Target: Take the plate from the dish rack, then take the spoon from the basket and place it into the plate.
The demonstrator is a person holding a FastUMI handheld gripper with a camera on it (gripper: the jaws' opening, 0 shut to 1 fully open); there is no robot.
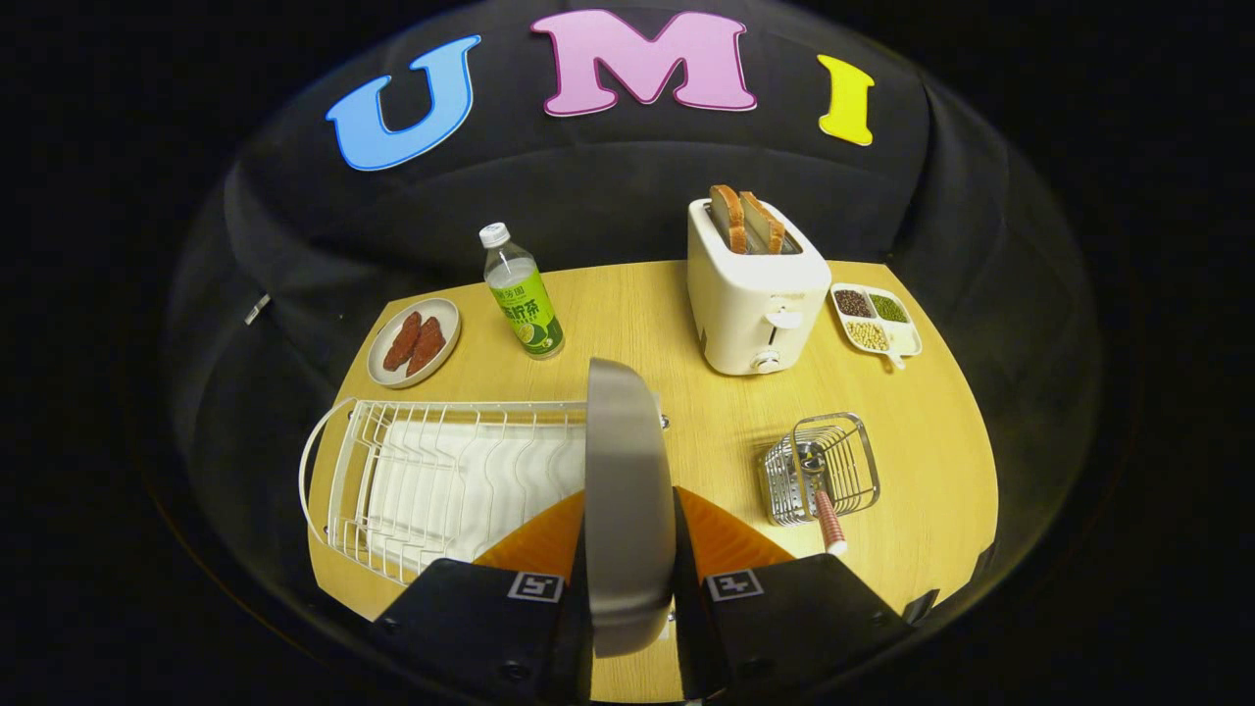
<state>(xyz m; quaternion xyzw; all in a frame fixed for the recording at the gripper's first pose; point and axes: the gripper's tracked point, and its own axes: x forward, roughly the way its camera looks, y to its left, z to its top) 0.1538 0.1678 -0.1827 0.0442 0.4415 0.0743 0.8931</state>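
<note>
So the gripper (632, 579) has the plate (627, 490) pinched edge-on between its two fingers, one pressing each face. The plate stands upright, its rim running straight away from the fingers, and it looks lifted clear of the dish rack (441, 471), which sits just to the left on the wooden table (637, 314). I can't quite tell whether the far edge of the plate is fully free of the rack's right end, since the plate itself blocks that spot.

What matters for what comes next: the spoon (822, 490) is off to the right of the fingers, standing in the wire basket (828, 461) with its striped handle tipped toward the near side and poking out over the basket's near rim. So its long axis leans up and toward the gripper rather than lying flat. My guess is the plate needs setting down flat on the open stretch of table between rack and basket first; then the swing is to the right for that handle.

Other stuff on the table, all further back: a toaster (755, 294) with bread in it, a green-label bottle (523, 292), a small dish of red snacks (415, 341) far left, and a divided tray of beans (876, 320) far right. None of it is in the way.
</note>
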